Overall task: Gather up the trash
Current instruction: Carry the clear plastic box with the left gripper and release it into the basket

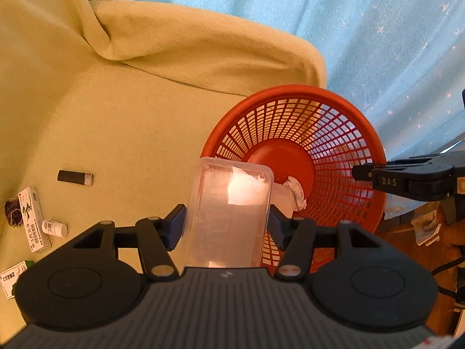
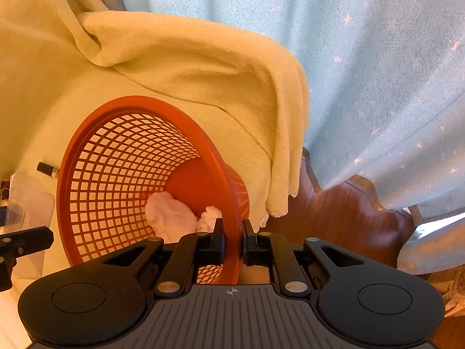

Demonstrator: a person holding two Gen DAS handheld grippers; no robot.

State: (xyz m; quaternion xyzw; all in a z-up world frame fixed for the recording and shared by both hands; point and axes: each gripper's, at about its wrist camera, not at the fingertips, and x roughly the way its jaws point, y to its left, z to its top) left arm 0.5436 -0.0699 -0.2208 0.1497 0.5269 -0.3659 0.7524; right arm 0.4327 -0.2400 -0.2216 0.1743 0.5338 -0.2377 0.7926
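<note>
Plastic, thin and clear, makes up the container (image 1: pixel 229 212) that the left tool (image 1: pixel 226 221) pinches across its narrow width, one blue pad on each long side wall; it looks light, stiff enough to hold its shape yet likely to flex or crack under a hard squeeze, and its smooth walls seem slippery, so the present hold on the two long sides, about halfway along, seems the sensible one. Its long axis runs straight ahead from the tool toward twelve o'clock, the far short end tipped a little to one o'clock and reaching over the near rim of the red basket (image 1: pixel 343 110). Whether its open face or its base is turned toward the camera I cannot tell. The right tool (image 2: pixel 233 242) is pressed onto the basket's rim, one finger inside and one outside, holding the basket tilted so its mouth faces the container. Inside, against the lower wall and near the solid bottom, lie crumpled tissues (image 2: pixel 171 215). Farther out at nine o'clock in the left view, on the yellow blanket (image 1: pixel 116 116), rest a lighter (image 1: pixel 75 177), a small white bottle (image 1: pixel 54 228) and a medicine box (image 1: pixel 34 218), well apart from the basket. Beyond hangs a blue star-print curtain (image 1: pixel 348 23).
</note>
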